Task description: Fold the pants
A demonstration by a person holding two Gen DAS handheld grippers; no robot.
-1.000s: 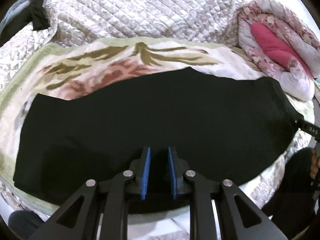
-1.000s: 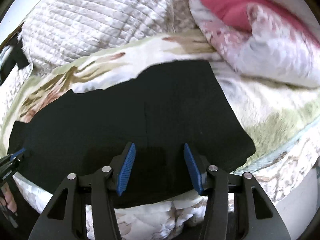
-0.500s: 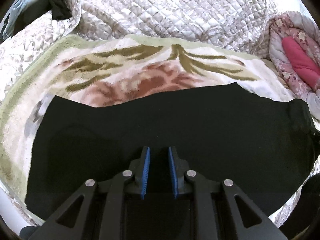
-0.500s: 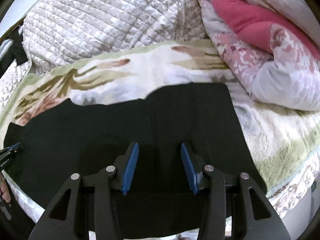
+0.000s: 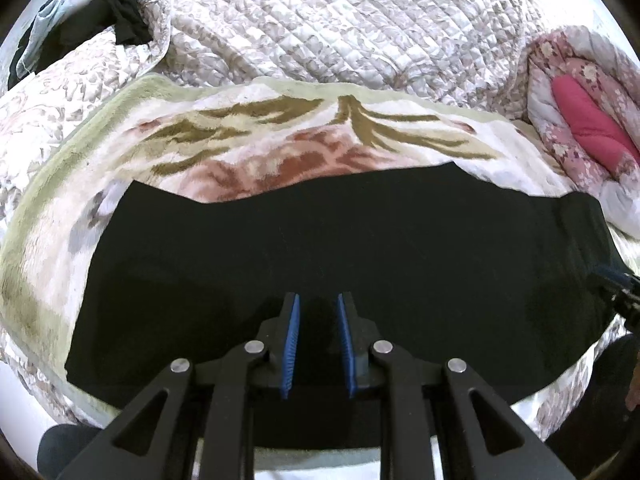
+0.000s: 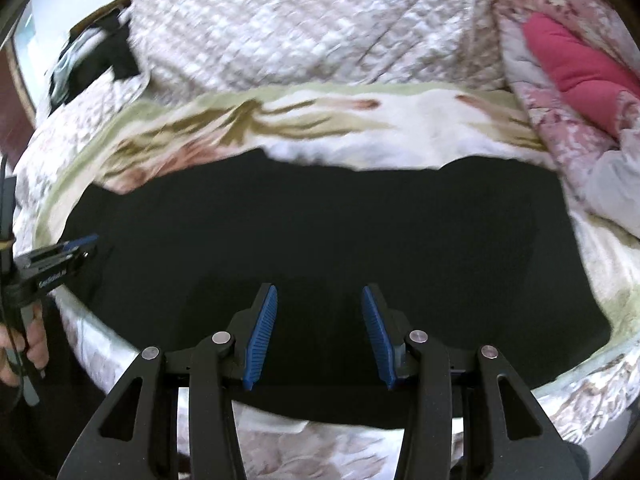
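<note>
Black pants [image 5: 360,240] under both tongs, seemingly ungripped

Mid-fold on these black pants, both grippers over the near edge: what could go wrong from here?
1. The left gripper shows only a narrow gap and the right gripper a wide one, neither visibly pinching the black pants; a lift could grab one layer or none.
2. The plush floral blanket underneath might get caught too.
3. The far edge is uneven, so folding now could give a crooked result.
</note>
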